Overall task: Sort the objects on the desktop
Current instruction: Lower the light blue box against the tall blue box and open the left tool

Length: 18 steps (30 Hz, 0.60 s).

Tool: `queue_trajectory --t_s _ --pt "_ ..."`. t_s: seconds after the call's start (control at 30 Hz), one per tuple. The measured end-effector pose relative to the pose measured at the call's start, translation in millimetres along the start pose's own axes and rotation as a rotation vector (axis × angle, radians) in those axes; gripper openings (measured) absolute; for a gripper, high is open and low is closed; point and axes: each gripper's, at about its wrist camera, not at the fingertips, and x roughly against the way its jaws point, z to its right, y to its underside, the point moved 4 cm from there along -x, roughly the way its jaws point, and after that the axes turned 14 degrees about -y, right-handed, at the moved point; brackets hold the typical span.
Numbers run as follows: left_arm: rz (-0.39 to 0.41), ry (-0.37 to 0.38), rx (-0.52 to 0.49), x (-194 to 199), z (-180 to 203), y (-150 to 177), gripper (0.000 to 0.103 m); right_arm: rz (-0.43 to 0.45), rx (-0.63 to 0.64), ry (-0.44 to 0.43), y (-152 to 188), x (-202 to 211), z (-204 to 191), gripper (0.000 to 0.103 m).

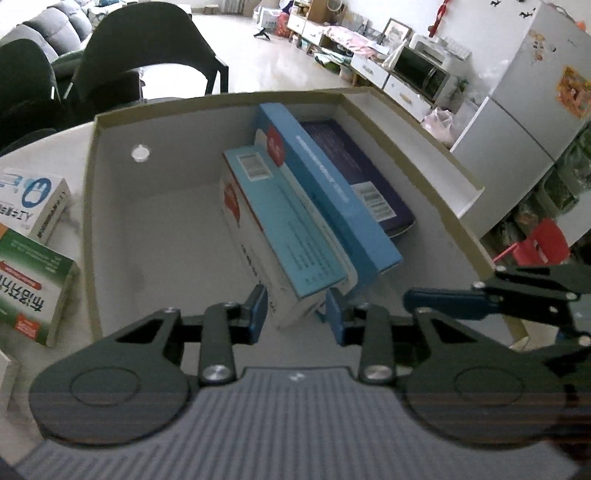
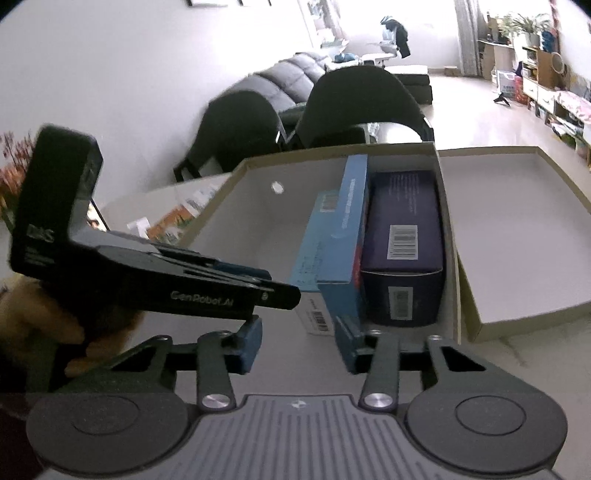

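Home, open living/dining room. White table (image 1: 33, 147) as reference: two dark chairs (image 1: 147, 55) pushed up at its far edge, grey sofa (image 2: 280, 85) behind them. Off to the table's right a white fridge (image 1: 524, 92) covered in stickers, with a toaster oven (image 1: 424, 70) on low white cabinets (image 1: 369, 68) running along the wall beyond. Potted plant (image 2: 524, 22) by the far window.
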Motion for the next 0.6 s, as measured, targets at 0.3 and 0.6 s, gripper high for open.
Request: queue_trajectory --t_s 0.3,0.6 --pt "-0.020 0.039 0.016 -12 0 -4 0.030 -0.029 0.014 0.073 -7 -18 15 0.040" --pt "-0.018 0.044 0.029 -16 -3 -9 0.030 -0.019 0.018 0.090 -15 -23 19 0.040"
